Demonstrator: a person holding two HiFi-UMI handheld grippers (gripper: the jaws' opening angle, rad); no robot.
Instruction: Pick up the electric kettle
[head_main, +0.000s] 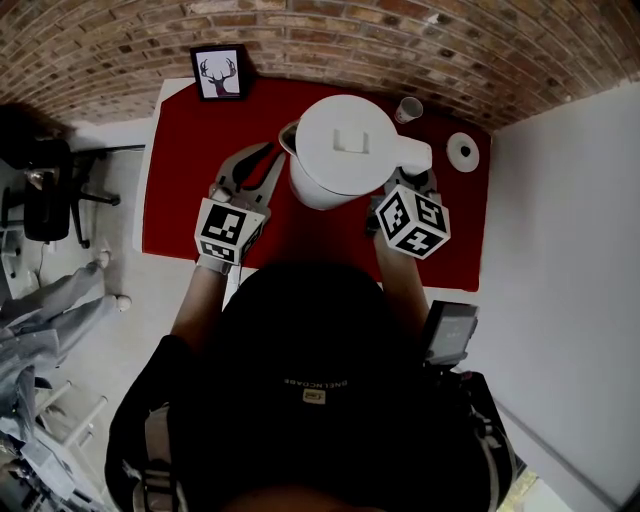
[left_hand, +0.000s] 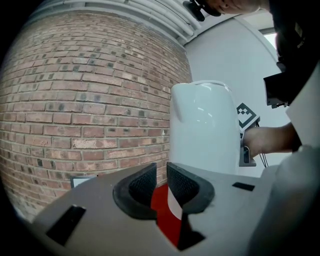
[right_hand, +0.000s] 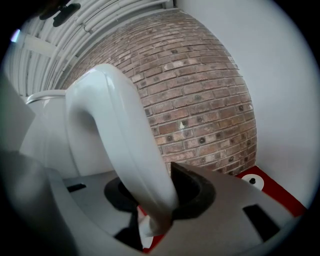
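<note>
Showing two grippers, one electric kettle, one red cloth, one framed picture, one cup and one white disc.

The right gripper (right_hand: 157, 192) is clamped on the kettle's handle (right_hand: 115, 130). The handle's white arch drops between the two dark pads, which press on it from either side. The left gripper (left_hand: 159, 187) holds nothing. Its jaws stand nearly together, and only a thin slit of red shows between the pads.

The electric kettle (head_main: 340, 150) rises directly ahead of the right gripper, and its body stands beyond the gripped handle. It stands just beside the left gripper, ahead and to that gripper's right, apart from the jaws. The kettle is upright with its long axis vertical and its lid on top. In the head view the spout (head_main: 287, 137) points left, toward the left gripper's tips, and the handle points right and back toward the person. No view shows whether the kettle's bottom is clear of the red cloth (head_main: 200, 170), because the grippers hide its underside.

The white disc (head_main: 462, 151) (dark dot at centre) lies on the cloth's right edge, well apart from the kettle. The cup (head_main: 408, 109) stands near the brick wall (head_main: 300, 30), between kettle and disc. The framed picture (head_main: 220, 73) leans at the cloth's far left corner.
</note>
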